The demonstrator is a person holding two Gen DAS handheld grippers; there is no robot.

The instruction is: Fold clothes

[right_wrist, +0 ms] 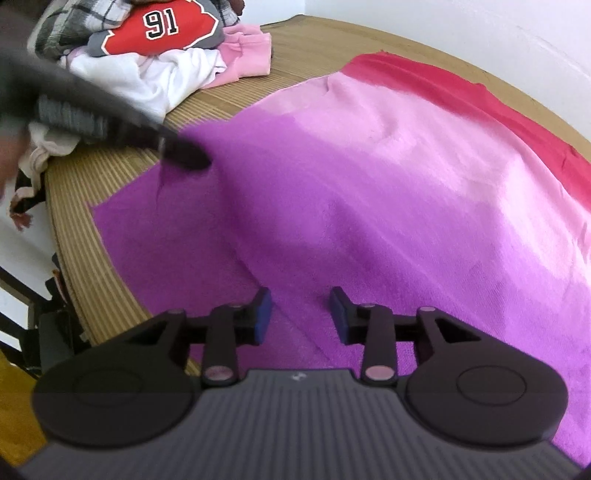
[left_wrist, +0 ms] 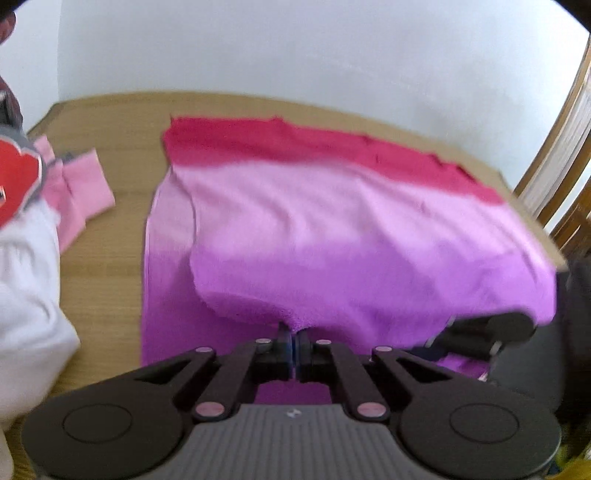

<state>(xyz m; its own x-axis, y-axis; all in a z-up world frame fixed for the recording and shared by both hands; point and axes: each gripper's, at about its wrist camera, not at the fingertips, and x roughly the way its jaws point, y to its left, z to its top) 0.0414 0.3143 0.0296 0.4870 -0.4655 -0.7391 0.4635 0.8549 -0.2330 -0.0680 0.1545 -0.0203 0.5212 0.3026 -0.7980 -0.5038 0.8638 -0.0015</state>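
A garment banded purple, pale pink and red lies spread on the wooden table. My left gripper is shut on its near purple edge and holds that edge lifted above a lower layer. In the right wrist view the same garment fills the table. My right gripper is open just above the purple part, holding nothing. The left gripper's tip shows there at the left, on the purple edge. The right gripper also shows in the left wrist view, under the lifted cloth.
A pile of clothes sits at the table's left: a white garment, a pink one and a red piece with the number 91. A white wall stands behind. A wooden chair stands at the right.
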